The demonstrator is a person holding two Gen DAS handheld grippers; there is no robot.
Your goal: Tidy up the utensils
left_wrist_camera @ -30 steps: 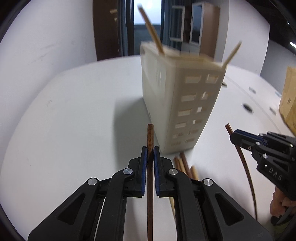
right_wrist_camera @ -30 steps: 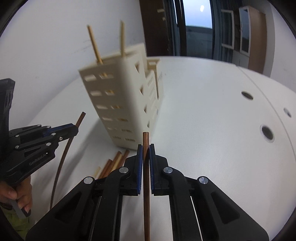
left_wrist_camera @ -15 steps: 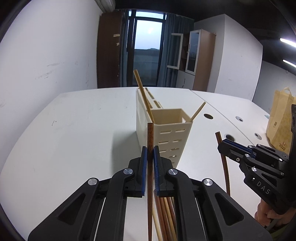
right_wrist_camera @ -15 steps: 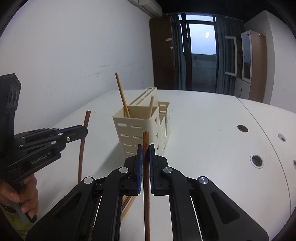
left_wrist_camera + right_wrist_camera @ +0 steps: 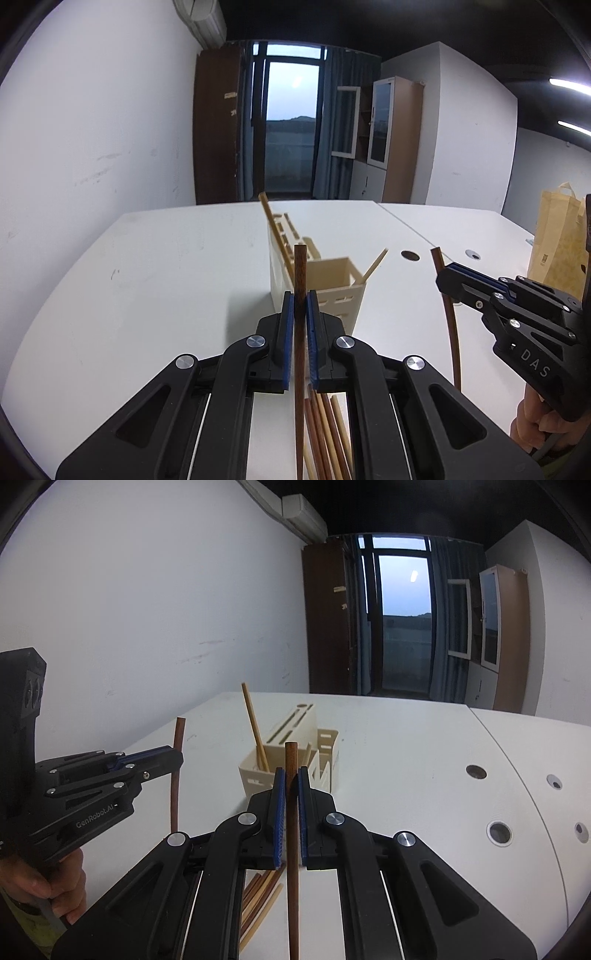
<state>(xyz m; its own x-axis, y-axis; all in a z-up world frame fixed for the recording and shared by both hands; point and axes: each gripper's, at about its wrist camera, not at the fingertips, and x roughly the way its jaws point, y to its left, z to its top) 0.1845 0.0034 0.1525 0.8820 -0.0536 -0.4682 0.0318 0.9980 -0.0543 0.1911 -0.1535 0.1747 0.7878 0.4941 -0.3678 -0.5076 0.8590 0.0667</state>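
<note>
A cream slotted utensil holder (image 5: 325,291) stands on the white table (image 5: 155,280), also in the right wrist view (image 5: 310,749), with two light chopsticks (image 5: 271,225) leaning in it. My left gripper (image 5: 300,306) is shut on a dark brown chopstick (image 5: 300,332), held upright above the table in front of the holder. My right gripper (image 5: 290,782) is shut on a second brown chopstick (image 5: 291,849), also upright. Each gripper shows in the other's view (image 5: 480,291) (image 5: 147,764). Several loose chopsticks (image 5: 328,435) lie on the table below the grippers, and in the right wrist view (image 5: 258,897).
A yellow paper bag (image 5: 557,240) stands at the right on the table. Round cable holes (image 5: 498,832) dot the table's right side. A white wall runs along the left; a cabinet (image 5: 498,635) and a balcony door stand far behind.
Both grippers have risen and tilted up with their chopsticks, so the holder now looks smaller and lower. The grips have not changed.
</note>
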